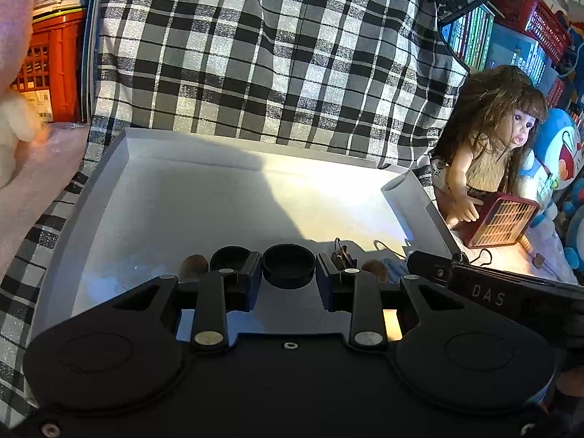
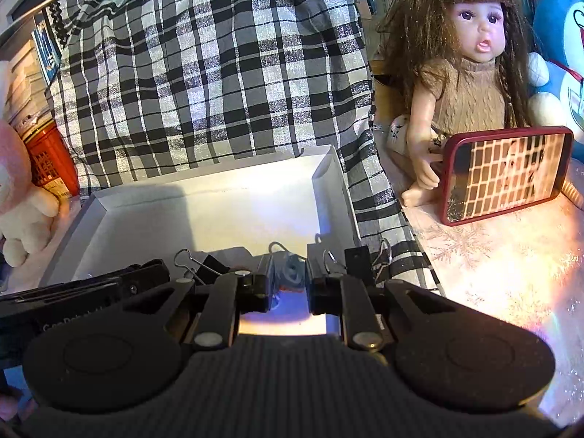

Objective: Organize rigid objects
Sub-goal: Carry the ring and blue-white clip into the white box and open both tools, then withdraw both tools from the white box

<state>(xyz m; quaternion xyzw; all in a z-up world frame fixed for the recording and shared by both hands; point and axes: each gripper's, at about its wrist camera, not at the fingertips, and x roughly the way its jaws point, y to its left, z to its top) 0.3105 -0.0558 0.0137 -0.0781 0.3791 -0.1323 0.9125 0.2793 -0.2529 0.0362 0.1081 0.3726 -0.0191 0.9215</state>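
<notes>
Already a few small items, two black round caps (image 1: 288,265) and binder clips (image 2: 211,264), are gathered at the near edge of the white shallow box (image 1: 233,153), while the left gripper (image 1: 288,284) and right gripper (image 2: 290,284) are held open, empty, so sorting seems unfinished.

My left matte black plastic two-finger gripper (image 1: 288,277) has round embossed discs, silver pivot pins and a small centre screw. My right black gripper (image 2: 290,279) looks the same, but its base is ribbed and it's got white lettering on the side.
</notes>
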